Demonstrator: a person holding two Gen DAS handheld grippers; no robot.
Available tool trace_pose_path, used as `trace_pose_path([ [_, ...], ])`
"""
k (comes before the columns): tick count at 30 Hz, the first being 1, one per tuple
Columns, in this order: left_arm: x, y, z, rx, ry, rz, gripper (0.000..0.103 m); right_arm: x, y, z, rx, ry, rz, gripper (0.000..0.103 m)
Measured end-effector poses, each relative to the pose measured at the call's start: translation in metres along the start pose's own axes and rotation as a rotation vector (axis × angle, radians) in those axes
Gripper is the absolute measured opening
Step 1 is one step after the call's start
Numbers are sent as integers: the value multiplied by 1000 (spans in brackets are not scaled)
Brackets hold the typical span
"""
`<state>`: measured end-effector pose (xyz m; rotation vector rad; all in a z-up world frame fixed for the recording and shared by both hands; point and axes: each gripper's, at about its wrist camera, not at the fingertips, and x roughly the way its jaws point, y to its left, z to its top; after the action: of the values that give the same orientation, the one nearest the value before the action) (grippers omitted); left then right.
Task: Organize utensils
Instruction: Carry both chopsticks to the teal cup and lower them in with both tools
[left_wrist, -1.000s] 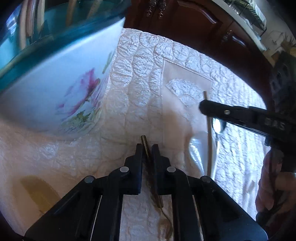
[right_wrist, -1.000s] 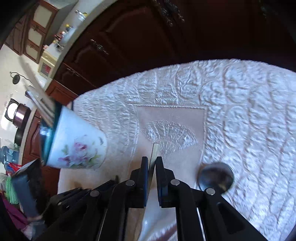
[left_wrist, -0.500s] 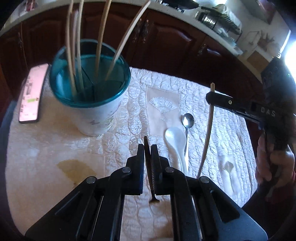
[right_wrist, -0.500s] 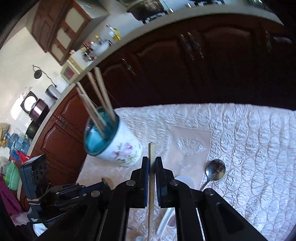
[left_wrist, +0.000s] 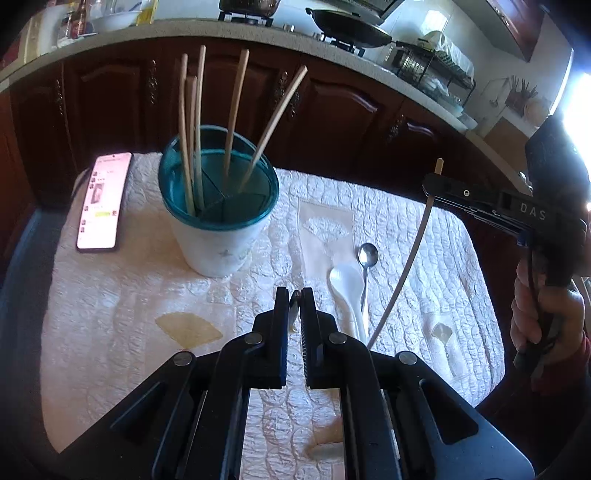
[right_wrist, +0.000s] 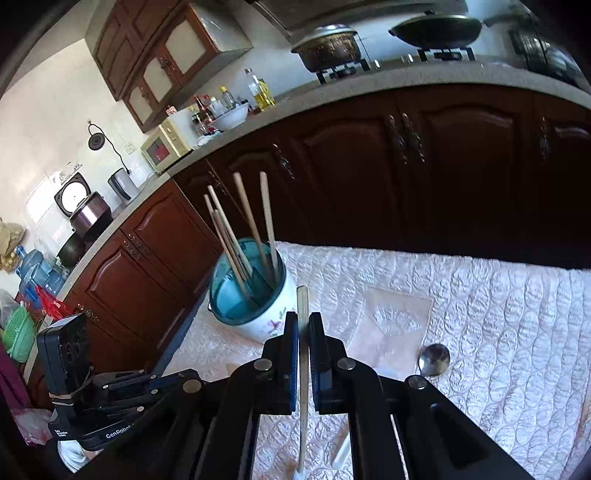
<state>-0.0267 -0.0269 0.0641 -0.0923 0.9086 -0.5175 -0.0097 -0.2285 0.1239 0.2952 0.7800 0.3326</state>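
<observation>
A white floral holder with a teal divided inside (left_wrist: 218, 221) stands on the quilted table and holds several wooden chopsticks (left_wrist: 188, 140); it also shows in the right wrist view (right_wrist: 255, 299). My left gripper (left_wrist: 294, 295) is shut on a thin dark utensil handle (left_wrist: 293, 310), raised above the table. My right gripper (right_wrist: 303, 321) is shut on a pale chopstick (right_wrist: 303, 369), which hangs down from it in the left wrist view (left_wrist: 406, 266). A white ceramic spoon (left_wrist: 347, 288) and a metal spoon (left_wrist: 366, 258) lie side by side on the cloth.
A lit phone (left_wrist: 103, 201) lies at the table's far left. Dark wooden cabinets (right_wrist: 406, 166) stand behind the table. The white quilted cloth (left_wrist: 129, 302) covers the table, whose right edge drops off near my right hand.
Both grippers have risen well above the table with their utensils. The holder, close beside the left gripper one second ago, now stands farther off and fully in view.
</observation>
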Motion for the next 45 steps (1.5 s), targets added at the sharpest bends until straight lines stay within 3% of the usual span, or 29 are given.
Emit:
trace_pose_path([
  [17,-43,10,20,27,-47,38,5,-22,44,34,-79,-72,36,5],
  [28,-94,35,77,-14,-138,29,5,-24,73,82,-106,-162,62,5],
  [35,-71,39,108,-15,-172,68,5,-11,92,120,-116,-256,23,5],
  [42,-16,44,113,24,-118,177,5,25,90,128,-106,-298,-30,5],
  [45,4,52,110,14,-82,186,5,44,78,121,-73,-278,-34,5],
])
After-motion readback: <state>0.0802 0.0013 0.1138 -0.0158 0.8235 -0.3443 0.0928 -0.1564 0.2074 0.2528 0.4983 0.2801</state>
